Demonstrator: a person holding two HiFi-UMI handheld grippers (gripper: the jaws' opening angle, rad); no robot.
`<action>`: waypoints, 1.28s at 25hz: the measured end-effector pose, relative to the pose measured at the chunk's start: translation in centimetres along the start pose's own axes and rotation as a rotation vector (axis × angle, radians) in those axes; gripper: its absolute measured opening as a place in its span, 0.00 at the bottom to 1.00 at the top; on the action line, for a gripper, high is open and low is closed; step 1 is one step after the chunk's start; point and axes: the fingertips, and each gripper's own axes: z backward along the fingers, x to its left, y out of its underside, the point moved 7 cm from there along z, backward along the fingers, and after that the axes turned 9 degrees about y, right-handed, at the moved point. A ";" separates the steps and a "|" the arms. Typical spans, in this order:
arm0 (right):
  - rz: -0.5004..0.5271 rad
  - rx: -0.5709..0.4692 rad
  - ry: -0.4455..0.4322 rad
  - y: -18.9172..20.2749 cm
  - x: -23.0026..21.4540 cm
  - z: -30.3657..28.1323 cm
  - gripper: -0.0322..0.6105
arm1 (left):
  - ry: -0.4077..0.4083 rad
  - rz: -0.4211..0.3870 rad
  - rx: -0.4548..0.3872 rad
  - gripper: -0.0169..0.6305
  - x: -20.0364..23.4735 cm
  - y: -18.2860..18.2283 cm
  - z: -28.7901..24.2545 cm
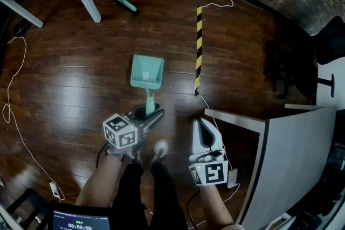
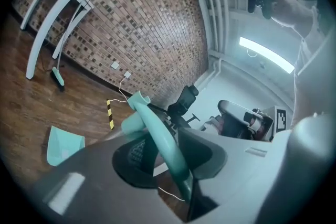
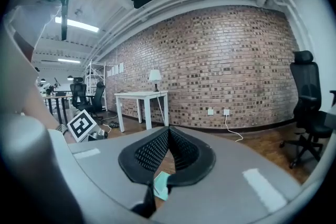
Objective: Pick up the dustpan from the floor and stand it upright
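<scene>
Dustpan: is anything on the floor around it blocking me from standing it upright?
Nothing visible does. The left hand-held gripper is closed on the dustpan handle; the striped tape lies flat beside it, apart.

Strip lights (image 2: 265,54) are glaring overhead while the dark floor (image 1: 64,89) is shining faintly. My gripper views are bending at their black edges, and my left gripper (image 2: 167,147) is blurring up close.

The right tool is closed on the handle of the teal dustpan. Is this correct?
No. It is the left tool that is closed on the handle of the teal dustpan, as the left gripper view shows. The right tool is shut on nothing.
</scene>
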 end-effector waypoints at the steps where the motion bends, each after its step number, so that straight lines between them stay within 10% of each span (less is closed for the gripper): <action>1: 0.003 -0.001 0.006 -0.6 -0.2 0.0 0.07 | -0.001 0.018 -0.007 0.21 0.1 -0.5 -0.1; 12: 0.100 -0.046 -0.011 -5.5 1.3 -2.0 0.07 | -0.015 -0.031 0.130 0.45 2.4 -2.7 2.8; 32: 0.092 -0.071 -0.031 -7.0 4.2 -2.3 0.07 | -0.016 -0.069 0.232 0.45 1.1 0.8 8.5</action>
